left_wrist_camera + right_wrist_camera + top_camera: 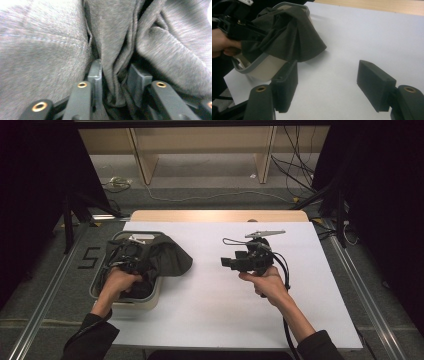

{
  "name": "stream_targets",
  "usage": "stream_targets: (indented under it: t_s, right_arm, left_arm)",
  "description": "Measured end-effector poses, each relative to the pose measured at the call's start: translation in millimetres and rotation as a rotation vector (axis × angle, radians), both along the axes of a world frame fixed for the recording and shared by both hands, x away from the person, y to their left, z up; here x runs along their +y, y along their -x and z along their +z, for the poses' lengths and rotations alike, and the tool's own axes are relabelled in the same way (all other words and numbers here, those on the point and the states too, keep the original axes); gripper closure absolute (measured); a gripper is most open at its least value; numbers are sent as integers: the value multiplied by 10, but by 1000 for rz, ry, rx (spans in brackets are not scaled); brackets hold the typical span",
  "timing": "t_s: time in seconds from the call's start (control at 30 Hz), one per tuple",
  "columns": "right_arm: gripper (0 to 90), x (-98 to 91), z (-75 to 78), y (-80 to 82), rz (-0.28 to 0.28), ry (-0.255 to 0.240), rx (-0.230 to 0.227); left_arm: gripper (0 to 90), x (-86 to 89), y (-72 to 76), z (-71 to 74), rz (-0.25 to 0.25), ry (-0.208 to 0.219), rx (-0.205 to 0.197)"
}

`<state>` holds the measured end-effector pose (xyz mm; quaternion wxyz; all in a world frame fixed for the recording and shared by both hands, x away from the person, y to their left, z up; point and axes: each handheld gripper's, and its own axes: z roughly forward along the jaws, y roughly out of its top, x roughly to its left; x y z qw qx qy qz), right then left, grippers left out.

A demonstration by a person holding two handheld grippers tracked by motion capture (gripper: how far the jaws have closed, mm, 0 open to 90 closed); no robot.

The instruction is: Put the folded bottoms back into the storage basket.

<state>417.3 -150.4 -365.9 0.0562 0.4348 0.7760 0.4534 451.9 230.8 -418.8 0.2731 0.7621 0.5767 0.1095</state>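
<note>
The dark grey garment point(167, 257) lies bunched in the pale basket point(150, 301) at the bench's point(210, 310) left, spilling over its rim. The left gripper point(113, 75) has a fold between its narrowly parted fingers point(96, 73). The right gripper point(329, 82) hovers over bare bench, fingers point(374, 83) wide and empty.

1. This looks like a lab or test room set up for recording, not a home.
2. A white sheet point(220, 285) covers a wooden table top point(220, 215), whose bare edge shows at 12 o'clock.
3. Metal rails point(45, 285) run along the grey floor at 9 and 3 o'clock.
4. A black "5" point(88, 257) is marked on the floor at 9 o'clock.
5. Loose cables point(295, 165) trail at 1 o'clock.
6. A plain light wooden frame point(205, 150) stands at 12 o'clock, between dark curtains point(380, 195).
</note>
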Motion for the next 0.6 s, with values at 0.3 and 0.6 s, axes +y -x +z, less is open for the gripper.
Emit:
stream_targets:
  t_s: [0.3, 0.6]
  right_arm:
    - [328, -79, -52, 57, -13, 19, -8]
    - [327, -156, -75, 63, -22, 24, -1]
  left_arm:
    - [496, 37, 143, 491, 6, 117, -105]
    - [425, -305, 114, 451, -41, 105, -76]
